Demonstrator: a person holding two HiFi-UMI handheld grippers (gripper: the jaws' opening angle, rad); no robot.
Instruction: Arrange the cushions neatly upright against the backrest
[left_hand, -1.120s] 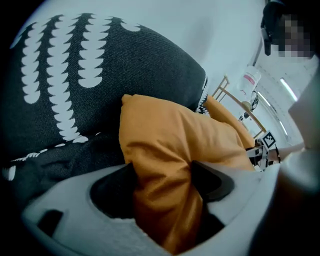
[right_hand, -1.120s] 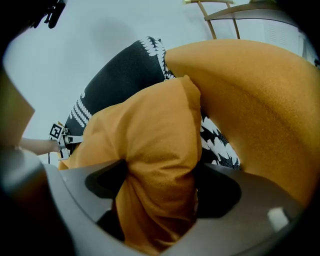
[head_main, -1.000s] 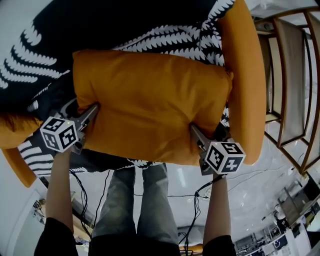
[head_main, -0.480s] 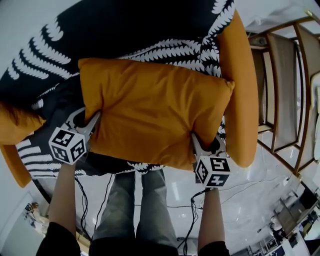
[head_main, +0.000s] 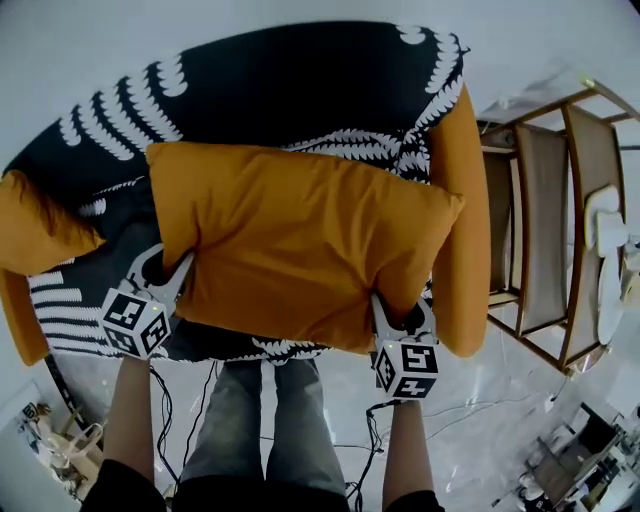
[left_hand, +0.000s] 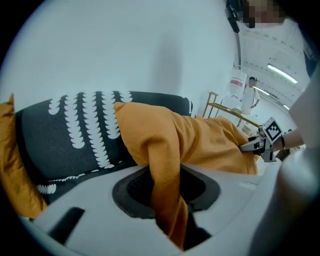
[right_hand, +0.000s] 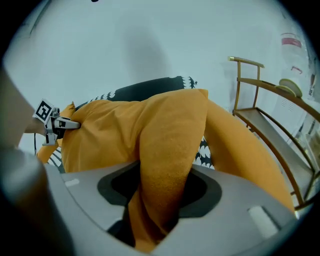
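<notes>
A big orange cushion (head_main: 300, 250) hangs lifted in front of the dark sofa backrest (head_main: 250, 90) with its white leaf print. My left gripper (head_main: 175, 278) is shut on the cushion's near left corner, and the fabric (left_hand: 167, 200) is bunched between its jaws. My right gripper (head_main: 385, 312) is shut on the near right corner, where a thick orange fold (right_hand: 162, 190) fills the jaws. Both pairs of jaws have just been closing on the fabric. In the left gripper view the cushion (left_hand: 200, 140) stretches across to the right gripper (left_hand: 265, 142).
An orange armrest (head_main: 462, 220) stands at the sofa's right end. Another orange cushion (head_main: 40, 225) is at the left end. A wooden slatted rack (head_main: 545, 230) stands to the right of the sofa. Cables (head_main: 165, 400) trail on the glossy floor by the person's legs.
Both grippers have pinched the cushion's near corners and risen with it. The cushion has come up off the seat, and more of the backrest shows behind it.
</notes>
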